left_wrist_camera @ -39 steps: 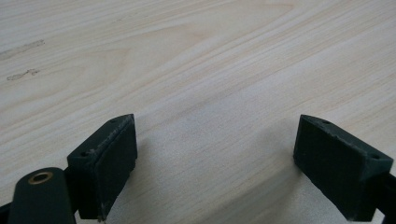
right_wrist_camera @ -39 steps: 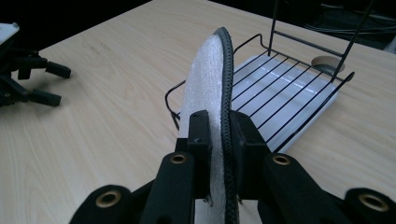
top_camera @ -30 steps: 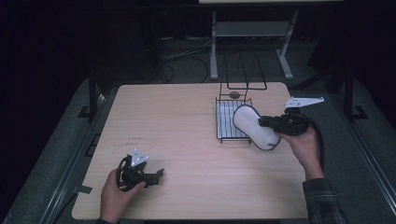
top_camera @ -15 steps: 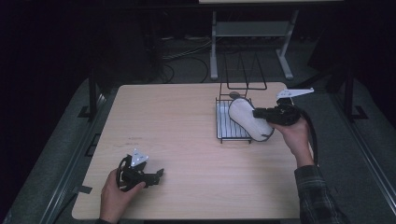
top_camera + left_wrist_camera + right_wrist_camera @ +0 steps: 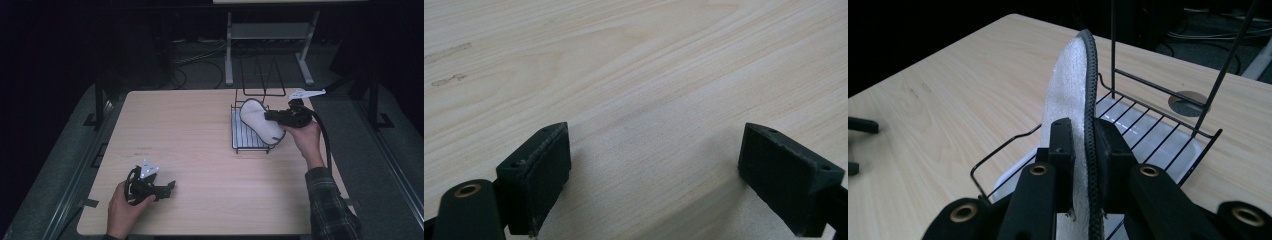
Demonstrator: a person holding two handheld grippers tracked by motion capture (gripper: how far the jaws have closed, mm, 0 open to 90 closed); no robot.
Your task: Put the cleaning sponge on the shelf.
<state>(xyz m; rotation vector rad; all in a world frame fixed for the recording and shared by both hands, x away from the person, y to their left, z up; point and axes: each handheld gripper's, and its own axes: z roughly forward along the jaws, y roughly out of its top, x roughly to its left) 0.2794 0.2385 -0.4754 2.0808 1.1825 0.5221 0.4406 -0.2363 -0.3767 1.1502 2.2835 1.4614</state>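
The right gripper point(image 5: 270, 116) clamps what looks like a white plate point(image 5: 260, 122) over the wire rack point(image 5: 242, 142); the left gripper point(image 5: 171, 186) rests unclenched on the table point(image 5: 190, 130).

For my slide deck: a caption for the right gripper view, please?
Right gripper clamps a white, dark-rimmed plate on edge above a black wire dish rack on a wooden table.

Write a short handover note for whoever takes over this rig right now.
Right gripper: shut on the white dark-rimmed plate, held on edge over the wire rack at the table's far right.
Left gripper: open, nothing between the jaws, near the front left of the table.
Done: plate gripped and brought to the rack.
Left: seat the plate in the rack and release, probably.
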